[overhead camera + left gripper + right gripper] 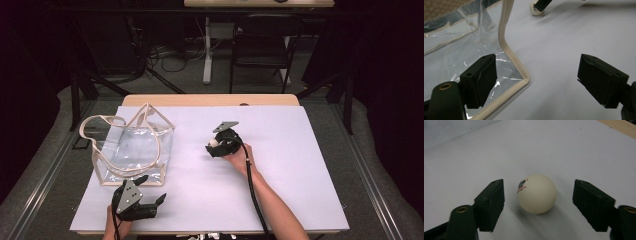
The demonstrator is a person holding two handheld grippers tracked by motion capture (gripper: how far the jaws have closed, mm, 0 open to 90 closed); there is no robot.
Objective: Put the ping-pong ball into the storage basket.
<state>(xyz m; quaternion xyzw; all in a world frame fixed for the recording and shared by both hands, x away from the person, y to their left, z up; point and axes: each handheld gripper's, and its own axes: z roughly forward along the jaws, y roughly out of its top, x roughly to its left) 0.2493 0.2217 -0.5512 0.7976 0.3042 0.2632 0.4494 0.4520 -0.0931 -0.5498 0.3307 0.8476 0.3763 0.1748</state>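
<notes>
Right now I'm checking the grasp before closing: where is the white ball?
The white ball lies on the white table sheet between the open jaws of the right gripper, untouched; in the high view it sits right of the clear bag.

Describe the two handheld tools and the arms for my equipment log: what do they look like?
Both are black. The left claw and right claw each carry a grey three-cornered plate on top. A black cable trails along the right forearm. The jaws are blocky black pads with brass-coloured pivot rivets. The forearms are bare, no sleeves.
</notes>
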